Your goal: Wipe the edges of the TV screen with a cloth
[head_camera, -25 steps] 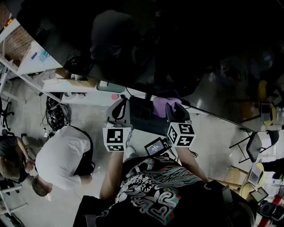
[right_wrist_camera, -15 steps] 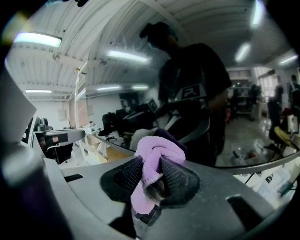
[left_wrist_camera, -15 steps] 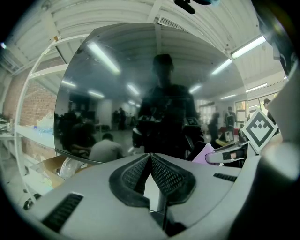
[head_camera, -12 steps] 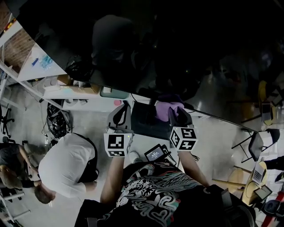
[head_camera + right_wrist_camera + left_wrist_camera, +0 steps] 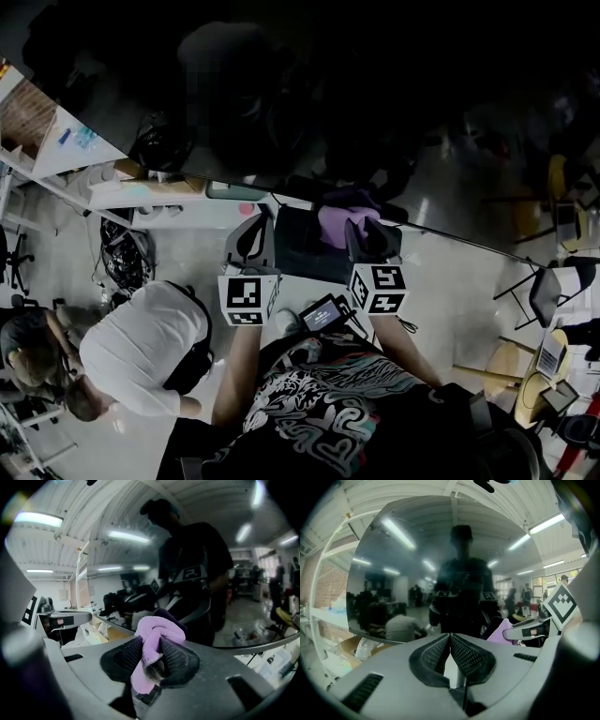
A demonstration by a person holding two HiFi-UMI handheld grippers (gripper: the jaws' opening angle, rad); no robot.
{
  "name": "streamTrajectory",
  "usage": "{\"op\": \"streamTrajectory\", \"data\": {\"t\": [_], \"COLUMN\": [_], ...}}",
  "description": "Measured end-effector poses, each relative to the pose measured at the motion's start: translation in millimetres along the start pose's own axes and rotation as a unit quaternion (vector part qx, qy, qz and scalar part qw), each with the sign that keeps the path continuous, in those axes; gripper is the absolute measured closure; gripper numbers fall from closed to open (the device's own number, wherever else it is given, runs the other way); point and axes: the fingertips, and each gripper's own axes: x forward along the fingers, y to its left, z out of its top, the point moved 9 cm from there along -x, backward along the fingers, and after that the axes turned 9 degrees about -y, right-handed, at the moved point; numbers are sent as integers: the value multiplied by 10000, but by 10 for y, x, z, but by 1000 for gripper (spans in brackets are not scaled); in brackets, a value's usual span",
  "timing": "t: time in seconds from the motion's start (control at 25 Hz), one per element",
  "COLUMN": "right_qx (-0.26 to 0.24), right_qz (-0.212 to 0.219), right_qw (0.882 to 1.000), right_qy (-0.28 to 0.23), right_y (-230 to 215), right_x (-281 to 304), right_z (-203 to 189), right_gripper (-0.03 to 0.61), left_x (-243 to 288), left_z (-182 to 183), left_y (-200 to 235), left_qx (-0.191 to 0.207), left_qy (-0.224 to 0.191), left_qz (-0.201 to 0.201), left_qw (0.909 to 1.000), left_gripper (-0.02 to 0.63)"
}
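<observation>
Strip lights and a ribbed white ceiling showed as reflections in the dark TV screen (image 5: 394, 103), which filled the upper part of the head view and ran down to a slanted lower edge. Below that edge lay a pale workshop floor. A person in a white shirt (image 5: 141, 342) crouched there off to the left, well apart from the work.

The right gripper (image 5: 364, 232) was clamped on a purple cloth (image 5: 339, 221). In its own view the two pads pinched the fabric at its middle, so a rounded wad stood out past the fingertips. That looked deliberate: the soft bulge, not the hard jaws, would meet the glass. The wad sat right at the screen's lower edge, near its middle, though I could not tell whether it touched.

The left gripper (image 5: 251, 236) was held near the right one and level with it, its jaws closed together on nothing. It pointed at the same lower edge and appeared only to be keeping out of the way.

By my judgement, wiping along the bottom edge was the step in hand. How much of the border had been covered could not be told. A slip could bring bare jaw tips against the panel.
</observation>
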Motion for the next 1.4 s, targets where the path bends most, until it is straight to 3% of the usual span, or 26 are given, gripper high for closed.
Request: {"op": "streamTrajectory", "data": {"t": [0.32, 0.8, 1.16, 1.4], "right_qx": [29, 34, -24, -27], "right_qz": [324, 405, 351, 245], "right_qw": [9995, 9992, 9994, 9997], "right_qy": [26, 7, -36, 18], "right_y": [-57, -59, 23, 346], "right_x": [49, 46, 45, 319], "right_z": [-2, 8, 8, 26], "right_gripper": [445, 446, 446, 446], "left_x": [152, 50, 69, 92], "left_z": [28, 68, 38, 5], "left_y": [-175, -242, -90, 386], "left_qx": [74, 177, 132, 42], "left_qy": [76, 139, 79, 83], "left_qz": [114, 496, 425, 349], "left_qw": [9999, 9985, 9990, 9993], "left_gripper": [595, 595, 595, 594]}}
